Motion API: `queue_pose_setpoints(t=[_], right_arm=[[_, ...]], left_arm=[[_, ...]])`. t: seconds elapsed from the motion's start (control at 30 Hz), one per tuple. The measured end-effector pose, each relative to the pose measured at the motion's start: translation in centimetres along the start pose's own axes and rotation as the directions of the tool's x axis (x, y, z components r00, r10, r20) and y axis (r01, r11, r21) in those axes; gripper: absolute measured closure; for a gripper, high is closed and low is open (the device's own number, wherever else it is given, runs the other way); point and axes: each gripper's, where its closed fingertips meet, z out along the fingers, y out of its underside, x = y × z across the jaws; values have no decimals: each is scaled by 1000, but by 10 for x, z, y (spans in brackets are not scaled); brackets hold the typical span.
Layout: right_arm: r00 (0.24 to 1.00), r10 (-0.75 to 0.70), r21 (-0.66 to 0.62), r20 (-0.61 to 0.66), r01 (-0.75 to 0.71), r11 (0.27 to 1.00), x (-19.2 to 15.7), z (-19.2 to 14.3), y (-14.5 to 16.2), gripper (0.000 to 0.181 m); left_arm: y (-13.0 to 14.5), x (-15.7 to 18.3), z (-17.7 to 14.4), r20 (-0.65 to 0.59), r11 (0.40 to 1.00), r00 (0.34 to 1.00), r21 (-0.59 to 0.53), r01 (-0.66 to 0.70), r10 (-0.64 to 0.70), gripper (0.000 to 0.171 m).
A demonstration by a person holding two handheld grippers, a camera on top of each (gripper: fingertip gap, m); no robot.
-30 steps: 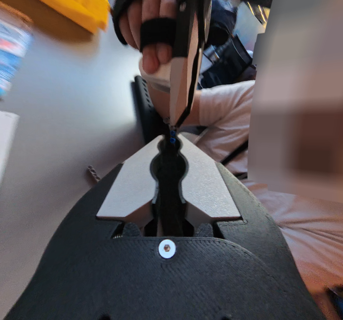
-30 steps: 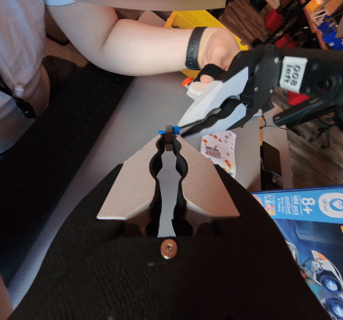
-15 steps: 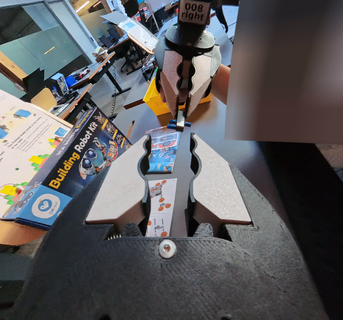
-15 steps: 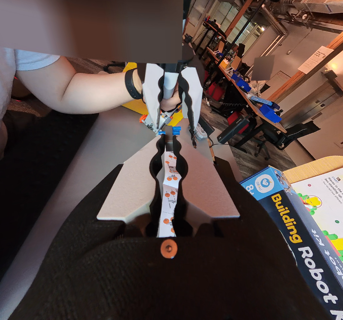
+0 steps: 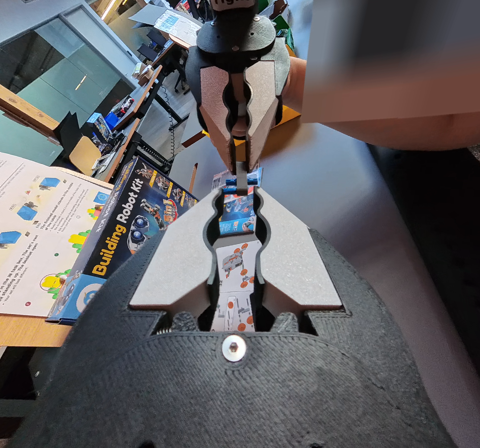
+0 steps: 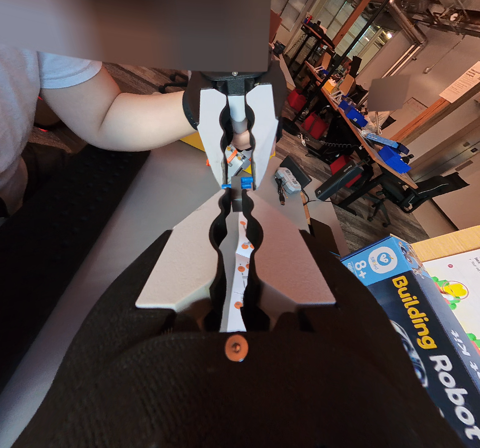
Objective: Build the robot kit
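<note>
Right wrist view is showing the right gripper (image 6: 236, 193) pinching a dark grey piece (image 6: 237, 205) bearing 2 blue pins (image 6: 246, 183); the left gripper (image 5: 239, 190), fingers parted, is straddling those pins above the booklet (image 5: 233, 261).

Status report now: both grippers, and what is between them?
Right gripper shut on dark beam carrying blue pins. Left gripper open, tips flanking the beam. Instruction sheet on table below.

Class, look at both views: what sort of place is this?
Probably a shared workshop or maker lab: rows of workbenches with blue bins, a building-kit box, and exposed ceiling pipes.
</note>
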Motion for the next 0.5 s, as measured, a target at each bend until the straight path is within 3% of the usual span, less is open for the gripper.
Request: queue_pose_setpoints(t=[0.23,0.5], right_arm=[[1000,-2,1,0,2,1000,0,1,0,174],[997,-51,16,-64,52,999,5,-10,-10,174]], left_arm=[[2,-1,-1,6,1000,1000,-13,3,-3,155],[-13,-8,3,99,991,988,42,-127,122,155]])
